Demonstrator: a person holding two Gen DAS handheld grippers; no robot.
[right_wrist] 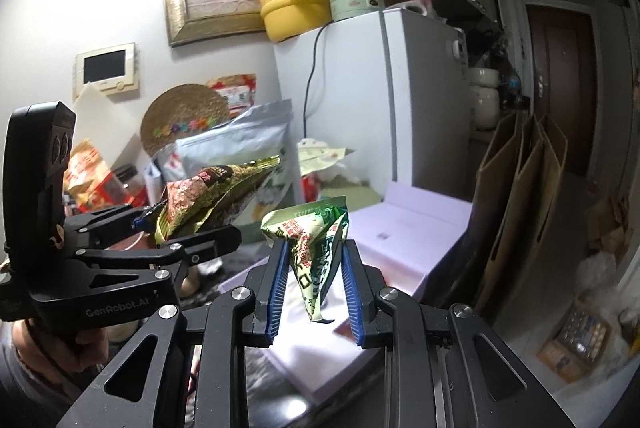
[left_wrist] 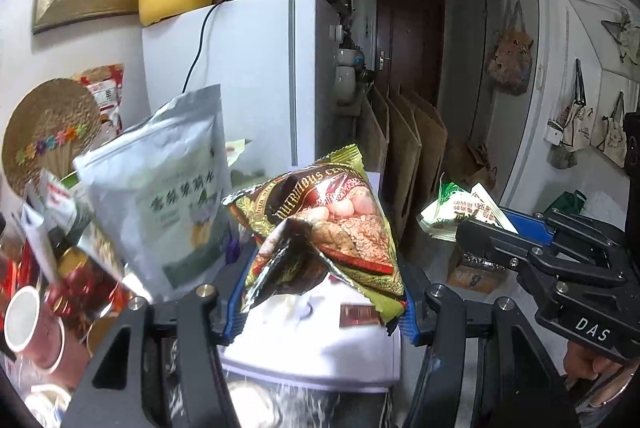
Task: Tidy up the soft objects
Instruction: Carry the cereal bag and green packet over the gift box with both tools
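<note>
Two packets: one to each gripper, both lifted clear of the white box (right_wrist: 420, 224)
Left gripper (left_wrist: 320, 302): jaws part-closed, pinching brown-and-gold cereal packet (left_wrist: 340, 224); print reads "NUTRITIOUS CE…", rest hidden
Right gripper (right_wrist: 314, 284): jaws closed tight on green-and-white packet (right_wrist: 316, 244); red script, illegible
Gripper bodies: "DAS" on the right, "GenRobot.AI" on the left
Silver pouch (left_wrist: 168, 187): stands behind the cereal packet, beside the fridge (left_wrist: 256, 75); green characters, unread

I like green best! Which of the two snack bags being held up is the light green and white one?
The small packet pinched in the right tool. The left tool holds a bigger brown and gold cereal bag instead.
</note>
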